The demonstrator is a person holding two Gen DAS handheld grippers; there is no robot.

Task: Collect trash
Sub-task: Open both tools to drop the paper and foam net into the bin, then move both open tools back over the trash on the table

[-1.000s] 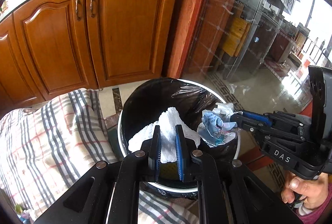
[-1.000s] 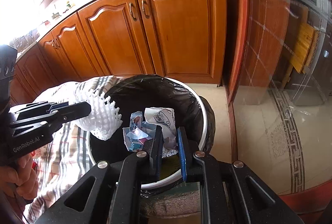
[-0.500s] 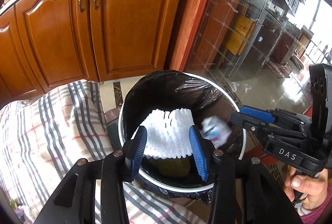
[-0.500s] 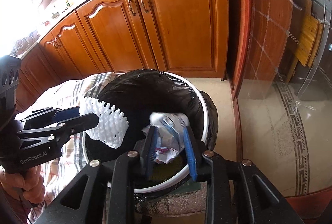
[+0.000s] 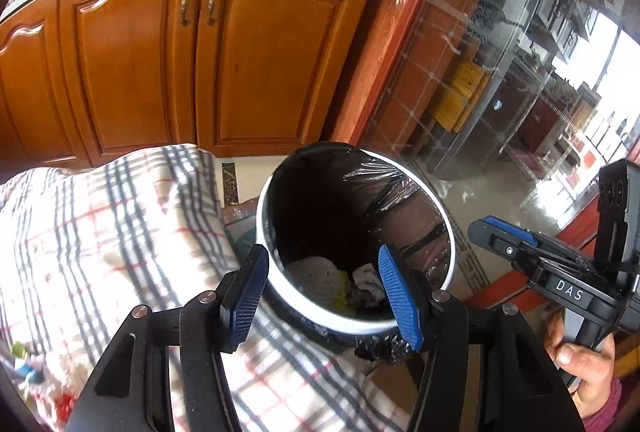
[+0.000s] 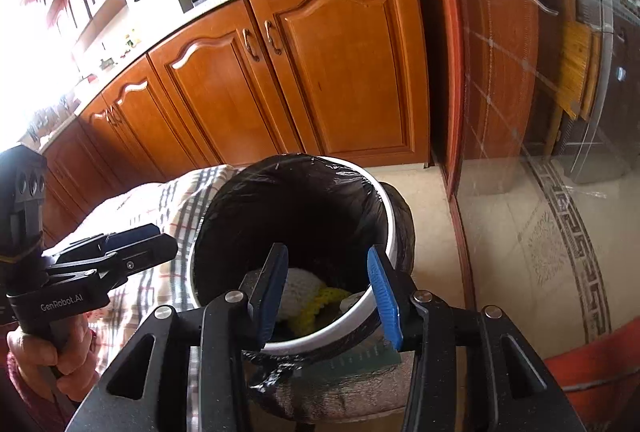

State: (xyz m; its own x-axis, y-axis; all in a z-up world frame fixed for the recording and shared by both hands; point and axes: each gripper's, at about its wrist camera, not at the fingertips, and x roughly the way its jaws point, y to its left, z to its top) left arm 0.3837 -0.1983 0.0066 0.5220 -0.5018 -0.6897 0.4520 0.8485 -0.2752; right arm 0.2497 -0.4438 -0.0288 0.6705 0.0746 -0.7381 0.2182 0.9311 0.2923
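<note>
Now both grippers, left gripper (image 5: 322, 292) and right gripper (image 6: 326, 292), have just been opening and hold nothing; the 2 dropped scraps lie below them inside the bin (image 5: 448, 232), left gripper nearer the checked cloth (image 5: 120, 224).

Bin (image 5: 450, 264) right of cloth (image 5: 100, 232), before cabinets (image 5: 200, 51) (trash (image 6: 298, 288) inside)

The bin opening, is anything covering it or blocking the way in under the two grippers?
Nothing visible does. The trash bin mouth gapes open under the left gripper and right gripper, both empty, jaws just opened.
</note>
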